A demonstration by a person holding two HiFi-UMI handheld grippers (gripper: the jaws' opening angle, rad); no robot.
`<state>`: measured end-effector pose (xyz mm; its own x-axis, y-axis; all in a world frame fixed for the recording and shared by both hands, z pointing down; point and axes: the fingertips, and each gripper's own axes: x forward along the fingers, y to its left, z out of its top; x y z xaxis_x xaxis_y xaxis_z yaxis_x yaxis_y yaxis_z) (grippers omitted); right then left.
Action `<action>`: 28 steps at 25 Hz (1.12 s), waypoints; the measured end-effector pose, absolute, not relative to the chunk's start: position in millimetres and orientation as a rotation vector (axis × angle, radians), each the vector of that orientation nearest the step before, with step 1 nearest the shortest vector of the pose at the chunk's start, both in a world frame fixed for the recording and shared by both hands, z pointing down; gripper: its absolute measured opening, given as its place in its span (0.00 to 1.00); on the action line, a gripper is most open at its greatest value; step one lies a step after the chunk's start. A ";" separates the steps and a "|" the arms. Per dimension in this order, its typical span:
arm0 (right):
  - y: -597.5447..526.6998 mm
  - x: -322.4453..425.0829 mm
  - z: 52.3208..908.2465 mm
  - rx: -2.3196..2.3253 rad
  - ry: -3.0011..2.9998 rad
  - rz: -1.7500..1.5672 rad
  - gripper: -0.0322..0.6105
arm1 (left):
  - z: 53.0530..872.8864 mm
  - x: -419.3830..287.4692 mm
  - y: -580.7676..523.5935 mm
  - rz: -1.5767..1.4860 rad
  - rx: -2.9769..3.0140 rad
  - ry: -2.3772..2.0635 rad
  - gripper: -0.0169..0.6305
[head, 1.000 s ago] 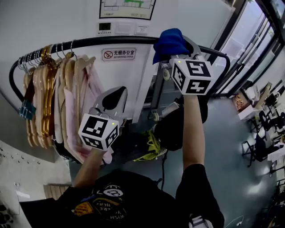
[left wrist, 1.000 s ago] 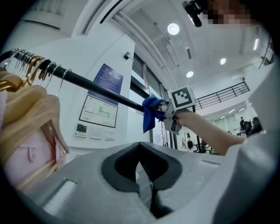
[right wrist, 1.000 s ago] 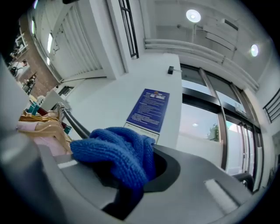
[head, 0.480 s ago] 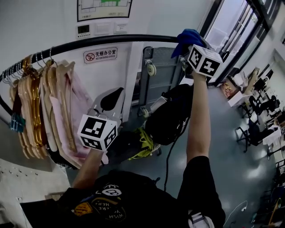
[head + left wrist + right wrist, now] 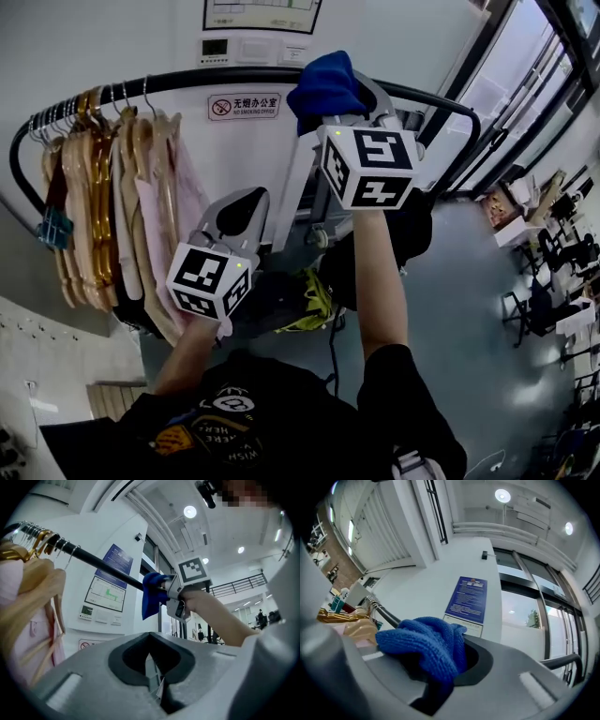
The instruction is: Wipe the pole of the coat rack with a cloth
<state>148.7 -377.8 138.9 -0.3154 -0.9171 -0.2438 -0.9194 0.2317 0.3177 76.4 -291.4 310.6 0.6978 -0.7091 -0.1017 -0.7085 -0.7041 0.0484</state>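
The coat rack's black pole point(image 5: 225, 82) runs across the top of the head view, bending down at both ends. A blue cloth point(image 5: 326, 86) is draped over the pole, and my right gripper point(image 5: 349, 111) is raised to it and shut on the cloth point(image 5: 426, 644). In the left gripper view the pole point(image 5: 101, 564) and the cloth point(image 5: 151, 595) show ahead. My left gripper point(image 5: 234, 217) hangs lower, below the pole, jaws closed together with nothing between them.
Several wooden and gold hangers with pink garments point(image 5: 141, 206) crowd the pole's left part. A no-smoking sign point(image 5: 244, 104) and wall panels sit behind. A black bag point(image 5: 352, 272) and yellow item hang under the rack. Windows point(image 5: 525, 84) lie right.
My right gripper slid the blue cloth along the pole to the right end, then back left toward the middle. The left gripper has stayed where it was.
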 end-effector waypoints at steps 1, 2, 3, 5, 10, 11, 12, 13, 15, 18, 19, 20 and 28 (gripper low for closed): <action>-376.7 126.4 139.4 -1.793 2.494 0.652 0.12 | 311.8 69.0 -291.2 -0.174 2.879 -1.230 0.02; -375.8 106.1 139.6 -1.752 2.524 0.661 0.12 | 312.4 62.0 -290.8 -0.173 2.869 -1.252 0.02; -374.7 87.5 139.7 -1.716 2.551 0.673 0.12 | 312.7 55.9 -290.0 -0.173 2.861 -1.272 0.02; -372.5 53.4 140.3 -1.651 2.602 0.710 0.12 | 313.3 47.3 -288.1 -0.169 2.851 -1.302 0.02; -367.6 -18.6 142.2 -1.491 2.706 0.734 0.13 | 316.2 36.3 -287.7 -0.153 2.829 -1.344 0.02; -367.2 -25.5 142.2 -1.474 2.713 0.728 0.13 | 316.2 36.4 -287.0 -0.154 2.829 -1.343 0.02; -367.0 -28.4 142.1 -1.464 2.714 0.724 0.13 | 316.0 37.5 -286.2 -0.153 2.833 -1.337 0.02; -366.8 -27.8 141.9 -1.458 2.712 0.718 0.13 | 315.8 39.1 -285.4 -0.152 2.839 -1.327 0.02; -366.3 -16.9 141.0 -1.465 2.702 0.705 0.13 | 314.8 43.5 -284.8 -0.152 2.854 -1.298 0.02; -370.5 24.3 139.3 -1.536 2.659 0.689 0.13 | 312.9 54.0 -286.2 -0.157 2.875 -1.244 0.02; -373.0 45.6 138.9 -1.561 2.634 0.664 0.13 | 312.5 59.2 -286.4 -0.158 2.883 -1.224 0.02; -375.5 70.7 138.5 -1.586 2.600 0.625 0.13 | 312.3 65.0 -286.1 -0.159 2.891 -1.203 0.02; -397.9 292.7 128.2 -1.862 2.256 0.378 0.13 | 310.2 107.1 -284.9 -0.158 2.951 -1.052 0.02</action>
<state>292.7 -397.9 128.2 -0.1919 -0.9326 -0.3057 -0.9813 0.1777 0.0738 107.1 -284.9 310.2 0.7700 -0.6312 -0.0931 -0.6307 -0.7751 0.0379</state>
